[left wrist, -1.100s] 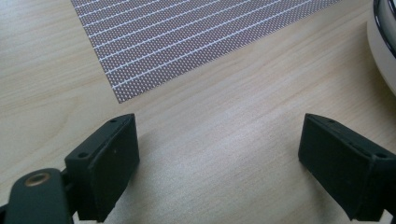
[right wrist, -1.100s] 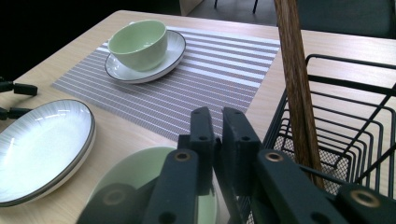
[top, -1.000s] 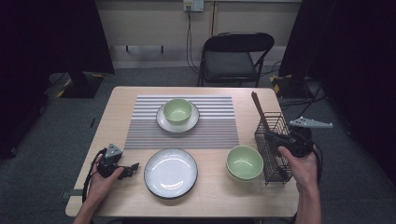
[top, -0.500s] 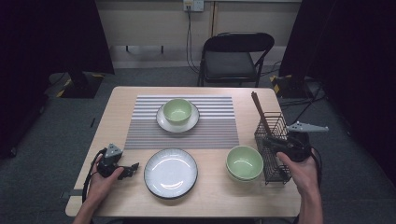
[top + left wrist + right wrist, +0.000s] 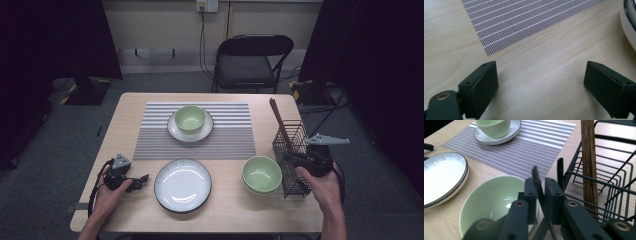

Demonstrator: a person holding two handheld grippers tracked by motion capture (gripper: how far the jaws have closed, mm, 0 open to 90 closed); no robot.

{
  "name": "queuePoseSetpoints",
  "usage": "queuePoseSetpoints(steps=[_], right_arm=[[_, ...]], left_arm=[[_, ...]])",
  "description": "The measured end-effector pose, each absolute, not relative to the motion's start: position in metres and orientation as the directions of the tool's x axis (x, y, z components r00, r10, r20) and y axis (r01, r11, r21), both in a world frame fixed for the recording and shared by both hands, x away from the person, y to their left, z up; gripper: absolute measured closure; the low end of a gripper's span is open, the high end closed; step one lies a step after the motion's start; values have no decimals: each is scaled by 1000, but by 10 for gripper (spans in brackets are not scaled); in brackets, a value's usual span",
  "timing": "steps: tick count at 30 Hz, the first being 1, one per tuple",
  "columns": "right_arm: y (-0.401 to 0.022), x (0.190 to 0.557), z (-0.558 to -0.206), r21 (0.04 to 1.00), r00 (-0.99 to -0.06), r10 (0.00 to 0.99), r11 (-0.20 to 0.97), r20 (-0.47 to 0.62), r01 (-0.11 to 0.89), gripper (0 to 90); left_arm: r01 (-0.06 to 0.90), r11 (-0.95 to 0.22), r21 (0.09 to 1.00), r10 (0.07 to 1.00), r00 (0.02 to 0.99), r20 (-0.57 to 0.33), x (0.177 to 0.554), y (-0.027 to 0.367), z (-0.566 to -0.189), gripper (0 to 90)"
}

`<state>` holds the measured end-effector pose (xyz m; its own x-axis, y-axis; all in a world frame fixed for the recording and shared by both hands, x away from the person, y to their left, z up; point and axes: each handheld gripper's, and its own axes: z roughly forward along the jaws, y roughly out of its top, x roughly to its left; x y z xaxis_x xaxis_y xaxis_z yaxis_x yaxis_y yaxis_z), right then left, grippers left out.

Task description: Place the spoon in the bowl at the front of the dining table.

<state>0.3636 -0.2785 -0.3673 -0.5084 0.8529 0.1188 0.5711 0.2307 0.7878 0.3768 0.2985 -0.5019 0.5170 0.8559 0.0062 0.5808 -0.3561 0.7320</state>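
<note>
Black right tool (image 5: 541, 185) has just been closing, now pinching a thin dark strip (image 5: 535, 173) that stands nearly upright by the rack (image 5: 596, 176). We kept the left tool (image 5: 541, 80) still, spread wide.

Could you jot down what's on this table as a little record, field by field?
Surface: light wooden table, grey striped placemat
On placemat: pale green bowl on white saucer
Front: white dark-rimmed plate; second pale green bowl
Right edge: black wire basket holding brown wooden sticks
Left gripper: open over bare wood
Right gripper: jaws just closing on thin dark strip beside the basket
</note>
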Motion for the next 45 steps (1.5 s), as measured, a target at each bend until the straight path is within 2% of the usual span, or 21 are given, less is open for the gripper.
queuePoseSetpoints(steps=[20, 45], right_arm=[[-289, 362, -356, 836, -486, 871, 217, 67, 504, 895], [-285, 367, -324, 891, -502, 860, 151, 95, 428, 900]], left_arm=[[581, -356, 732, 856, 517, 6, 377, 298, -502, 116], [581, -357, 732, 856, 517, 8, 377, 298, -502, 114]])
